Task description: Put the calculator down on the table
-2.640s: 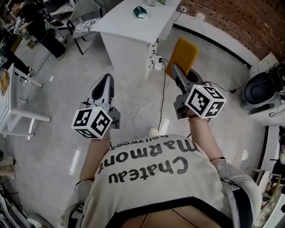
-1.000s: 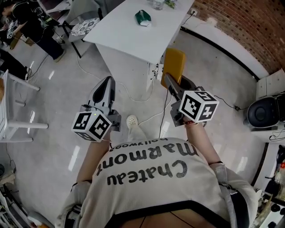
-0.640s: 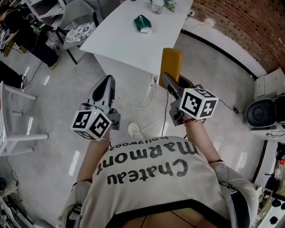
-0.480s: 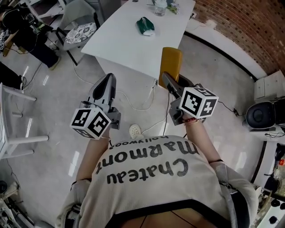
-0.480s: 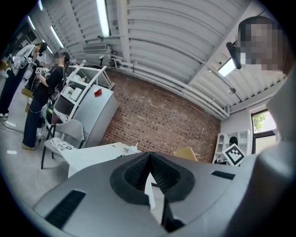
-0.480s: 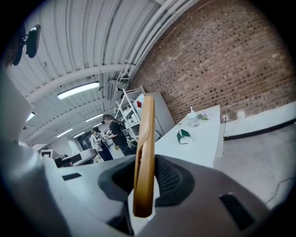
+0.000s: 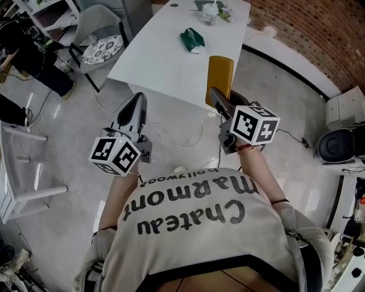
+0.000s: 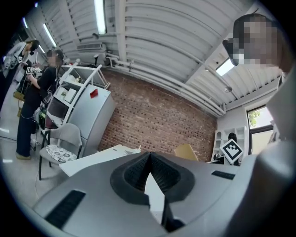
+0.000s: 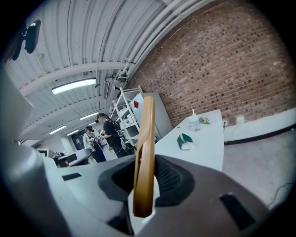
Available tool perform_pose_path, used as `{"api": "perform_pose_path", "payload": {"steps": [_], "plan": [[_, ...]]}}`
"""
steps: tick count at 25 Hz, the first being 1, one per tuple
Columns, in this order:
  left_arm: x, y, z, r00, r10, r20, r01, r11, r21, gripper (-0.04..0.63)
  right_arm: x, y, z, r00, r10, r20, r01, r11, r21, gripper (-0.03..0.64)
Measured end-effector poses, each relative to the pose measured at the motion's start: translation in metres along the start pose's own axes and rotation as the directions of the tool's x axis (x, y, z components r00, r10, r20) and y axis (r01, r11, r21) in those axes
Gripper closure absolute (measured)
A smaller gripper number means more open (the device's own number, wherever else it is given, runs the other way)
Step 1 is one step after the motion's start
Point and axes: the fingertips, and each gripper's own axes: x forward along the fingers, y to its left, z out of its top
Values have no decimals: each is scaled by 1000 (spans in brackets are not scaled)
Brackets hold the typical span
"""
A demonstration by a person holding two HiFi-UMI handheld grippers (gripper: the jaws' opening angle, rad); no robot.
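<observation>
The calculator is a flat ochre-yellow slab. It stands on edge in the jaws of my right gripper, which is shut on it. In the right gripper view the calculator rises edge-on between the pads. My left gripper is level on the left, its jaws shut with nothing in them; in the left gripper view the pads meet at the tip. The white table lies just ahead of both grippers, with the calculator over its near edge.
On the table lie a green pouch and a clear cup. A grey chair with a patterned cushion stands left of the table. Cables run over the floor. A white frame is at the left, and people stand far off.
The table has drawn closer and now sits just ahead of both grippers. The grippers keep their pose, the calculator still in the right one.
</observation>
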Motion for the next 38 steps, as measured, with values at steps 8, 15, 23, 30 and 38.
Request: {"api": "perform_pose_path", "payload": {"steps": [8,15,23,30,38], "plan": [[-5,57,-38,988,108,-111,-112,993,-33,594,42,-15,-43,988,-66,-143,66,998,-7,526],[-30,107,-45,961,246,-123,-254,966,-53,594,86,-27,-65,965,-96,-245,85,995,-54,526],[-43,138,-28,933,353,-67,-356,933,-52,594,145,-21,-57,962,-33,-271,7,995,-95,526],[-39,170,-23,883,464,-66,-468,881,-63,594,195,-20,-47,950,24,-312,-55,994,-90,526],[-22,189,-12,859,511,-41,-512,857,-58,594,240,-28,-45,920,62,-386,-105,990,-90,526]]}}
